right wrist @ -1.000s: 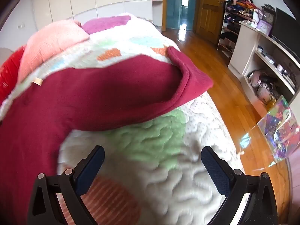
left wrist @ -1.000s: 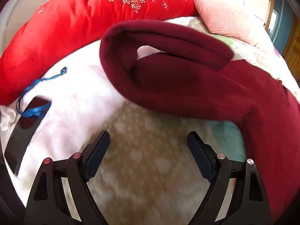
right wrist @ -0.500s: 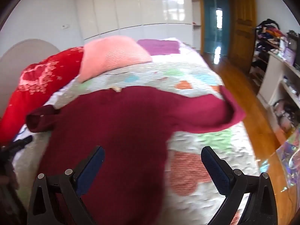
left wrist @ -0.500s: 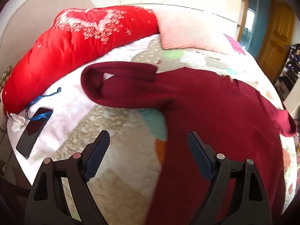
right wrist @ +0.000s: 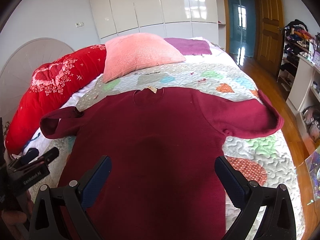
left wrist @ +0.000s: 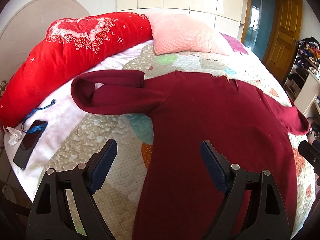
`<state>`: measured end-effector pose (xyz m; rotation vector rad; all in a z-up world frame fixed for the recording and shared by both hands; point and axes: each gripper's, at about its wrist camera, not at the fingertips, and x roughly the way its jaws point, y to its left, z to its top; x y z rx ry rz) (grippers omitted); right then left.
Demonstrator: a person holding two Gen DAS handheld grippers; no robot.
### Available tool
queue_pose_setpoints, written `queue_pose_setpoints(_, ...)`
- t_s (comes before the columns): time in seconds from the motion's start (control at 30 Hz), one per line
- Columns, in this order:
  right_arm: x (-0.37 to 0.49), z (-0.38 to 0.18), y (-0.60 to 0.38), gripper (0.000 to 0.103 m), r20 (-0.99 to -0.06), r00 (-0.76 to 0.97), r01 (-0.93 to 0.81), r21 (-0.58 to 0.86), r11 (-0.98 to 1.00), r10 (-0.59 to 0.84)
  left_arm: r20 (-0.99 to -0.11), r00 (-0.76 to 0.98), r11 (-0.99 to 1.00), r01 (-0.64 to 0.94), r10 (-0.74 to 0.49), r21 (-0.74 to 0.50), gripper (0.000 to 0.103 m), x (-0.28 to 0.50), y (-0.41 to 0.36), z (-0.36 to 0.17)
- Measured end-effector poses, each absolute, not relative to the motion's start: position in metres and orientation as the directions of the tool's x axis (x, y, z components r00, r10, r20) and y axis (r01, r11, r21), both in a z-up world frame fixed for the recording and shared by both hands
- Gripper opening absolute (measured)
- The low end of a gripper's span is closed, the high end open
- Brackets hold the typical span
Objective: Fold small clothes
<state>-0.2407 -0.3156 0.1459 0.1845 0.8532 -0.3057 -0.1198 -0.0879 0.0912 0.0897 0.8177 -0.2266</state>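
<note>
A dark red long-sleeved sweater [left wrist: 216, 124] [right wrist: 152, 136] lies flat on the quilted bed [left wrist: 112, 140] [right wrist: 260, 152], collar away from me. Its left sleeve [left wrist: 112, 86] [right wrist: 58, 122] is doubled back toward the body; its right sleeve [left wrist: 294, 122] [right wrist: 252, 118] curls at the bed's right edge. My left gripper [left wrist: 158, 158] hovers open above the sweater's lower left edge, holding nothing. Over the sweater's lower body my right gripper [right wrist: 163, 172] is open and empty as well. The left gripper [right wrist: 36, 162] also shows at the left of the right wrist view.
A red bolster [left wrist: 66, 54] [right wrist: 54, 92] and a pink pillow [left wrist: 186, 34] [right wrist: 140, 54] lie at the head of the bed. A phone with a blue lanyard [left wrist: 30, 142] and a crumpled tissue [left wrist: 14, 136] rest on the left. Wooden floor [right wrist: 284, 92] and shelves [right wrist: 300, 64] are to the right.
Both grippers have pulled back and risen from close above the sleeves. The whole sweater and the room now show. The sweater has not visibly moved, and both grippers stayed open.
</note>
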Motion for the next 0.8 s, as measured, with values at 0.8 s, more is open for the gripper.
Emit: queue_pose_setpoints(0.8, -0.201, 0.116, -0.307, 0.103, -0.803, 0.580, 0.296, 0.048, 0.954, -0.139, -0.762, 0.633, 0.981, 0.196, -0.135, -0.012, 0.085, -0.087, -0.084, 0.069)
